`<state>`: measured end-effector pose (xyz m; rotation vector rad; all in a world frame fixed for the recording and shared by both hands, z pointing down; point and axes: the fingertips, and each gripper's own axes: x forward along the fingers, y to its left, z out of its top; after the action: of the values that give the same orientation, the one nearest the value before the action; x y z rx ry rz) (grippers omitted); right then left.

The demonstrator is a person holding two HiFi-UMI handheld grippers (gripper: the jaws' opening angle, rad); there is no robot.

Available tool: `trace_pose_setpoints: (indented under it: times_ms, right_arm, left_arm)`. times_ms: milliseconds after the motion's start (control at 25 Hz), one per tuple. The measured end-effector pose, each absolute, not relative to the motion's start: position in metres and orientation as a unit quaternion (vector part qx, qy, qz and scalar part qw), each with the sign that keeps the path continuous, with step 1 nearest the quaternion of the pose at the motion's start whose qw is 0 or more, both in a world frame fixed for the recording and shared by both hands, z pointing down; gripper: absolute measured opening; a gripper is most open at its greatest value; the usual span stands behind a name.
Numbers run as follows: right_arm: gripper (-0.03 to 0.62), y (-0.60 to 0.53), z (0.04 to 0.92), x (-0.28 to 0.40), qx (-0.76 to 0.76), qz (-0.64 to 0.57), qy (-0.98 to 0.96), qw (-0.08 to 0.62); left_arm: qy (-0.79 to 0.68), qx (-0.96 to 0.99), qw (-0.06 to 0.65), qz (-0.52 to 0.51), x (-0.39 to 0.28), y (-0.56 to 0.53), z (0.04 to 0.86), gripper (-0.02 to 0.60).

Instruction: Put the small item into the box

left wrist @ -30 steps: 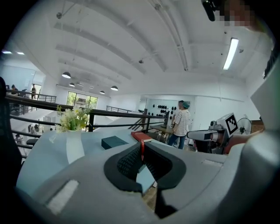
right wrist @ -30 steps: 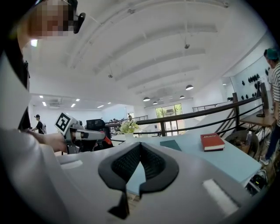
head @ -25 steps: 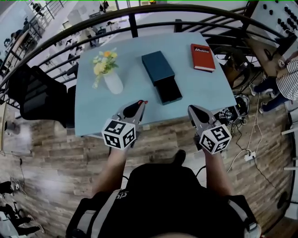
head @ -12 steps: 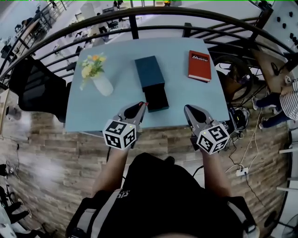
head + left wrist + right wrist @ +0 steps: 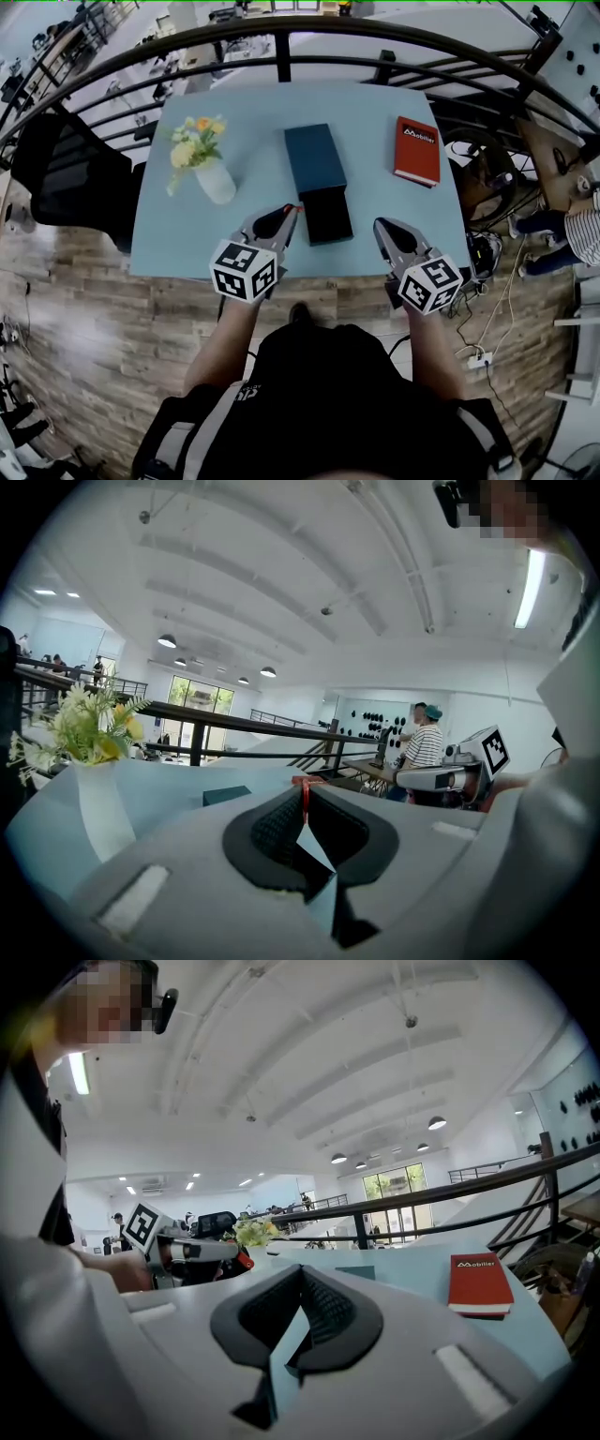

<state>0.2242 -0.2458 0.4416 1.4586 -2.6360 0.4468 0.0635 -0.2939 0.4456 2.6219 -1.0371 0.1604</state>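
Observation:
A dark teal box (image 5: 315,157) lies mid-table, its black inner tray (image 5: 326,215) slid out toward me. My left gripper (image 5: 290,211) hovers just left of that tray, over the table's front part, shut on a small red item (image 5: 294,205). In the left gripper view the red item (image 5: 304,802) shows as a thin strip pinched between the pads (image 5: 281,822), with the box (image 5: 225,795) beyond. My right gripper (image 5: 382,226) hangs near the front edge, right of the tray, shut with nothing in it; its tips meet (image 5: 300,1272).
A white vase of flowers (image 5: 214,178) stands at the table's left and a red book (image 5: 417,150) lies at its right. The light blue table (image 5: 253,234) sits against a black railing (image 5: 281,42). A black chair (image 5: 66,178) stands to the left; people stand far right.
The person has come closer to the table. Both grippers now reach over its front edge, and the left tip with the red item has come alongside the black tray.

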Motion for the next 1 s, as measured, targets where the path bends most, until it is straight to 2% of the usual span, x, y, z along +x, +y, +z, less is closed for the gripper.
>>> trace_pose_setpoints:
  times_ms: [320, 1000]
  right_arm:
    - [0.002, -0.282, 0.469, 0.195, 0.457, 0.178, -0.87, 0.058]
    - [0.002, -0.359, 0.487, 0.255, 0.416, 0.202, -0.884, 0.064]
  left_arm:
    - [-0.363, 0.913, 0.174, 0.066, 0.056, -0.332, 0.463, 0.02]
    - [-0.398, 0.887, 0.214, 0.099, 0.114, -0.378, 0.498, 0.02]
